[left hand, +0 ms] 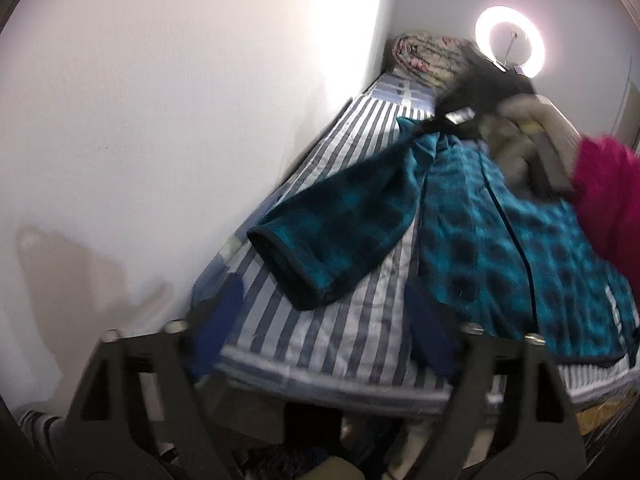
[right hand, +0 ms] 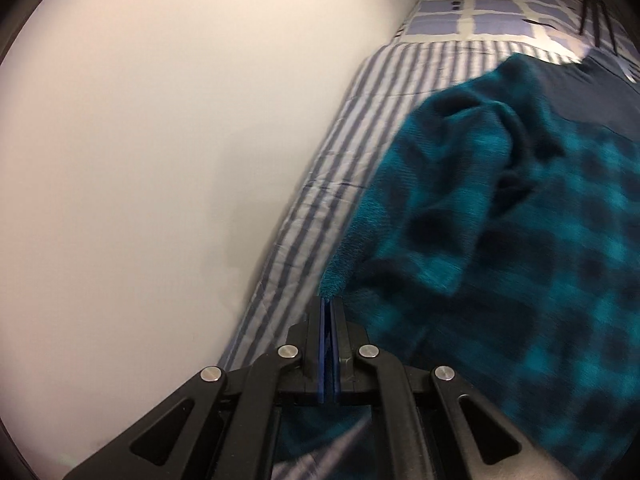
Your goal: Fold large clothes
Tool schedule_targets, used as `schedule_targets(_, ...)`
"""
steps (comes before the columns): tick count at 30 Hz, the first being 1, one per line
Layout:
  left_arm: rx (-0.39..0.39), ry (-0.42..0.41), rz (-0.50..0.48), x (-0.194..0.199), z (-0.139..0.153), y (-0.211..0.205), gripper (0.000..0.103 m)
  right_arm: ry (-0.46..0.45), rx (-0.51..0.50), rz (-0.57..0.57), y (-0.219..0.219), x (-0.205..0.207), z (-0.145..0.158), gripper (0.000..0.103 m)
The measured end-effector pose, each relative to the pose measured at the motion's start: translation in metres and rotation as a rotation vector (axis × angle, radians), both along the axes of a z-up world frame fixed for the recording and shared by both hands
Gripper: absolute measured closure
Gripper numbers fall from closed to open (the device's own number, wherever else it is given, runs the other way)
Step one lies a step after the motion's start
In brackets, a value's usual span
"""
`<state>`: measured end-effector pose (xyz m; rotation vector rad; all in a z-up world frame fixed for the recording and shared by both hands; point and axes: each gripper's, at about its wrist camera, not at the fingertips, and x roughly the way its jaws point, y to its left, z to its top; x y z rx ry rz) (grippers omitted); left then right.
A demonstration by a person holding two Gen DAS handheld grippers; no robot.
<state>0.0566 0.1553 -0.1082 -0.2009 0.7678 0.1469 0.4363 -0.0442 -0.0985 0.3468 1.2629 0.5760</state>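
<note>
Jacket [left hand: 500,240] spread on striped bed [left hand: 320,340]; my left tool [left hand: 320,344] gapes empty, right tool [right hand: 330,308] pinched closed at its edge.

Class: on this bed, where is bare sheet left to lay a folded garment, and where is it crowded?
Bare striped sheet runs along the wall, between it and the teal jacket, broken only by the jacket's sleeve. The far right is crowded: a heap of clothes and a rolled quilt.
</note>
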Motion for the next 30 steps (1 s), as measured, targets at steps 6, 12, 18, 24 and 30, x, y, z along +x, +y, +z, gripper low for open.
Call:
schedule_targets(6, -0.033, 0.058, -0.025, 0.031, -0.009, -0.001, 0.017, 0.018, 0.026, -0.045, -0.064, -0.016, -0.018, 0.103)
schedule_targets(12, -0.066, 0.098, -0.031, 0.055, -0.02, -0.002, 0.017, 0.067, 0.016, -0.115, -0.115, -0.022, -0.045, 0.103)
schedule_targets(18, -0.14, 0.177, -0.023, 0.103, -0.05, 0.001, 0.017, 0.089, 0.043, -0.147, -0.121, -0.025, -0.065, 0.103)
schedule_targets(24, -0.097, 0.21, -0.019, 0.147, -0.069, -0.002, 0.017, 0.077, 0.057, -0.131, -0.123, -0.024, -0.077, 0.103)
schedule_targets(30, -0.079, 0.241, -0.035, 0.173, -0.095, -0.002, 0.09, 0.081, 0.052, -0.126, -0.13, -0.03, -0.086, 0.103)
